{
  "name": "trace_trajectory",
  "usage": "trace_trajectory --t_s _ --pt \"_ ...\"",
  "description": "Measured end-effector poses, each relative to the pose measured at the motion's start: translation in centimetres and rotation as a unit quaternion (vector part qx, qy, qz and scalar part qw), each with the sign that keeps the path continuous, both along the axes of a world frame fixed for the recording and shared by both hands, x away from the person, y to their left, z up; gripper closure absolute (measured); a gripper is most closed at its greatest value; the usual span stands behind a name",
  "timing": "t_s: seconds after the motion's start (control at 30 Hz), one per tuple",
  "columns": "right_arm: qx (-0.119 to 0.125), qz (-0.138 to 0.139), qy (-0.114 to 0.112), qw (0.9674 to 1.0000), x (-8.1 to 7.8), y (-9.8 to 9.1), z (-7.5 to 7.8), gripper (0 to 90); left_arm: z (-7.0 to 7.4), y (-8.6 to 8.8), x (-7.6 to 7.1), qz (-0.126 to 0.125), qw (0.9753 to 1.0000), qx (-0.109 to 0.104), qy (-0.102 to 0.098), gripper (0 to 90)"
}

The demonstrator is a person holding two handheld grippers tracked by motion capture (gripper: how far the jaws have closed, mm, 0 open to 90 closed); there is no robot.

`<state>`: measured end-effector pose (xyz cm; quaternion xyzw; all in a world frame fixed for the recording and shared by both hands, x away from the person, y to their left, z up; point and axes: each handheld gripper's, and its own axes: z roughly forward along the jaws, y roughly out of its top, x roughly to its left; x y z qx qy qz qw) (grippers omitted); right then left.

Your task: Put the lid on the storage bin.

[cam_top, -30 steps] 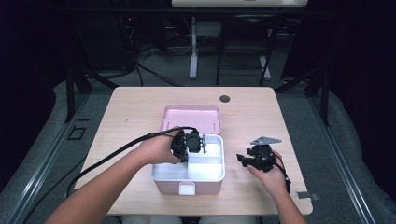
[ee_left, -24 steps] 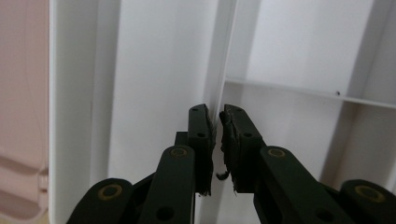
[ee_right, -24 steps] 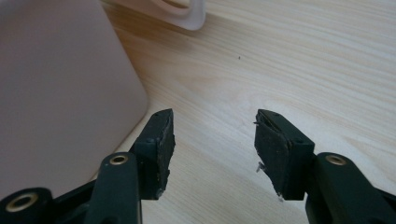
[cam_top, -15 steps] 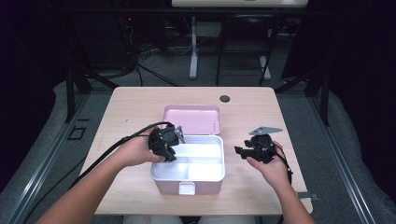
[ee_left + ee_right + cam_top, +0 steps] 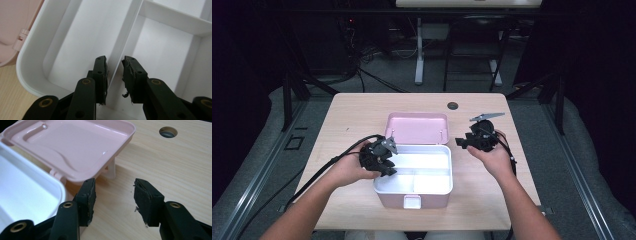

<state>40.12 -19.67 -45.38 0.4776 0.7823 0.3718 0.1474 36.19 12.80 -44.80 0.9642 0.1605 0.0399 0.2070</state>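
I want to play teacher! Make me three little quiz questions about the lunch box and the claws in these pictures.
1. True or false: the pink lid of the lunch box lies open.
2. What do the left claw's jaws straddle: A) the lid, B) a white divider wall, C) the table hole?
3. Fill in: the right claw is over the wooden ____, holding nothing.

Key: 1 true; 2 B; 3 table.
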Motion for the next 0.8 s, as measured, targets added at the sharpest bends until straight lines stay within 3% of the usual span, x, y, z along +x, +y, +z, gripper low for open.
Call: trace_trajectory --t_s 0.27,0.47,0.8 --pt "0.02 -0.043 0.017 0.9987 3.7 1.6 -0.5 54.1 -0.1 0.1 -0.1 0.006 1.0 -0.003 -0.002 71.8" --pt "0.025 -0.067 0.019 0.9972 5.6 2.4 -0.7 54.7 0.0 0.1 -0.1 0.006 1.0 -0.002 -0.003 71.9" --pt "0.007 -0.084 0.033 0.9959 7.8 4.0 -0.9 54.9 -0.1 0.1 -0.1 0.005 1.0 -0.002 -0.002 71.9"
